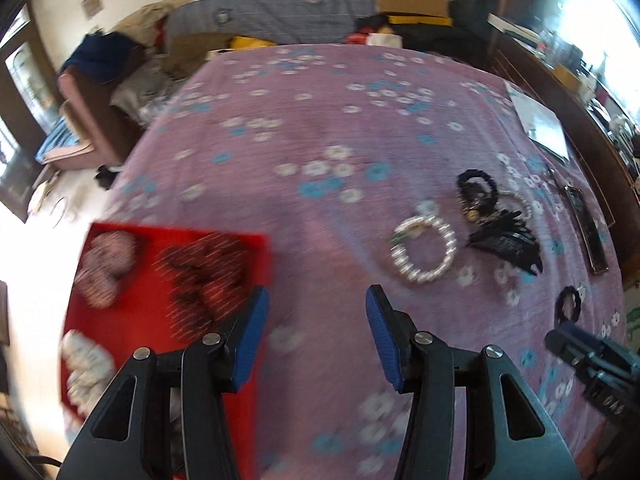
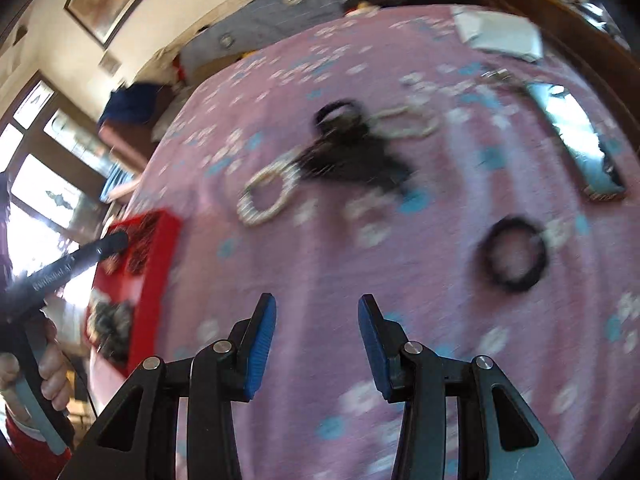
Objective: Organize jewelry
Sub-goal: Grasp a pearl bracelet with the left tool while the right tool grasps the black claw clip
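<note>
On a pink flowered bedspread (image 1: 320,128) lies a white pearl bracelet (image 1: 424,250), with a pile of black hair pieces (image 1: 502,236) and a black scrunchie (image 1: 478,184) to its right. A red divided box (image 1: 132,312) at the left holds several beaded pieces. My left gripper (image 1: 318,308) hovers open and empty between box and bracelet. In the right wrist view my right gripper (image 2: 316,316) is open and empty above the spread, with a black hair tie (image 2: 514,254) ahead to the right. The pearl bracelet (image 2: 266,196) and red box (image 2: 136,276) lie to its left.
A long mirrored tray (image 2: 576,144) and a white paper (image 2: 500,32) lie toward the bed's right edge by a wooden frame. A second pale bracelet (image 2: 412,122) sits behind the black pile. Clothes and boxes (image 1: 304,12) crowd the far end. A hand (image 2: 52,372) grips the other tool's handle.
</note>
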`<move>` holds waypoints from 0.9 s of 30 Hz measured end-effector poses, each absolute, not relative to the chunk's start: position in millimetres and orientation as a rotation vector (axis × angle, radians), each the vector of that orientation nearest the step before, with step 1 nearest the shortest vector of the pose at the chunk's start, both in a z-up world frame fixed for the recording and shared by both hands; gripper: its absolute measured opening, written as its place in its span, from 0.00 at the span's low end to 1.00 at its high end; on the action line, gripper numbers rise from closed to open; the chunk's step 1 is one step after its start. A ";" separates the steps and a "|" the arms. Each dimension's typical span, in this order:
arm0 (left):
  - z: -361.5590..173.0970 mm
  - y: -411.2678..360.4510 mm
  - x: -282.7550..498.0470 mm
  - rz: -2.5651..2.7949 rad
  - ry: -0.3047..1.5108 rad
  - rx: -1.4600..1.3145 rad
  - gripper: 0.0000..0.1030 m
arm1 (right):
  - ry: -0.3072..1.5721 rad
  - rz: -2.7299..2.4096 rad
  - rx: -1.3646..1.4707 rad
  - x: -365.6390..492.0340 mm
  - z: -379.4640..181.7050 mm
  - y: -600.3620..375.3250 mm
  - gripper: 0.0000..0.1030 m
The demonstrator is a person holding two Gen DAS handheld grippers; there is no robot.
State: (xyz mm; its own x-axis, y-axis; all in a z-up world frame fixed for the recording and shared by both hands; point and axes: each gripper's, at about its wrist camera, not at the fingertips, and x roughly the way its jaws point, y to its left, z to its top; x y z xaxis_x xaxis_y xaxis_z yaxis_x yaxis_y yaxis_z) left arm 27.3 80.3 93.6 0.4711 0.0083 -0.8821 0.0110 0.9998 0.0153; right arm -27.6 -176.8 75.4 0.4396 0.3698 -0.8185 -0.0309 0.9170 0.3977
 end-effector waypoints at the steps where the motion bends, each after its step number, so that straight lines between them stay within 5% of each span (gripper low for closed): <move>1: 87.3 73.2 37.1 -0.020 1.088 0.020 0.48 | 1.079 0.243 0.344 -19.6 77.1 -185.2 0.54; 13: 25.6 39.9 112.5 -0.140 1.182 -0.026 0.47 | 1.044 0.276 0.235 52.6 70.3 -205.1 0.70; 22: 15.0 31.6 118.2 -0.153 1.177 0.017 0.46 | 1.077 0.358 0.141 70.7 49.0 -184.2 0.71; 25: 15.0 24.2 117.0 -0.144 1.166 0.060 0.35 | 1.085 0.360 0.124 75.4 43.0 -178.2 0.71; 27: 15.8 20.8 116.4 -0.146 1.165 0.070 0.17 | 1.086 0.364 0.119 78.6 41.0 -174.3 0.71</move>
State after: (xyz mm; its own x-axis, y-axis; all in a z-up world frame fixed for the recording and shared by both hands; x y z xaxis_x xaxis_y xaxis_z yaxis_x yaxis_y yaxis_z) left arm 116.4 20.8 15.8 0.3865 -0.0785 -0.9189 0.1510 0.9883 -0.0209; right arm 78.6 -174.3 41.0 0.4131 0.3463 -0.8423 -0.2309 0.9345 0.2710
